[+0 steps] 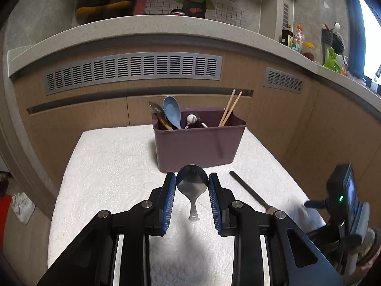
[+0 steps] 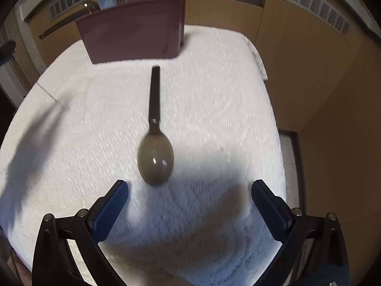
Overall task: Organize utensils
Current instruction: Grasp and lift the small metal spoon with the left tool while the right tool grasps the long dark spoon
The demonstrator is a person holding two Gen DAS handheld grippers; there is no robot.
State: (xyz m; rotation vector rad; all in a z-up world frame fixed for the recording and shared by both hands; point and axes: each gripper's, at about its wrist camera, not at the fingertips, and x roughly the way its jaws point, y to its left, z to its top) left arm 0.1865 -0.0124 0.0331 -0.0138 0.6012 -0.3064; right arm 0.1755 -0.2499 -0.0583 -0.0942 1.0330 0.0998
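My left gripper (image 1: 192, 183) is shut on a short metal spoon (image 1: 192, 181), its bowl held between the blue pads (image 1: 169, 195) above the white cloth. A purple utensil caddy (image 1: 198, 145) stands just beyond, holding a blue spoon (image 1: 172, 112), chopsticks (image 1: 229, 107) and other utensils. A grey spoon with a black handle (image 2: 155, 131) lies on the cloth, handle toward the caddy (image 2: 133, 33); part of its handle also shows in the left wrist view (image 1: 250, 191). My right gripper (image 2: 189, 190) is open and empty, just short of the spoon's bowl.
The white textured cloth (image 1: 107, 166) covers a small table in front of wooden cabinets (image 1: 71, 124) with vent grilles. A stone counter (image 1: 142, 31) above holds a pot, bottles and jars. The table's right edge (image 2: 273, 119) drops to the floor.
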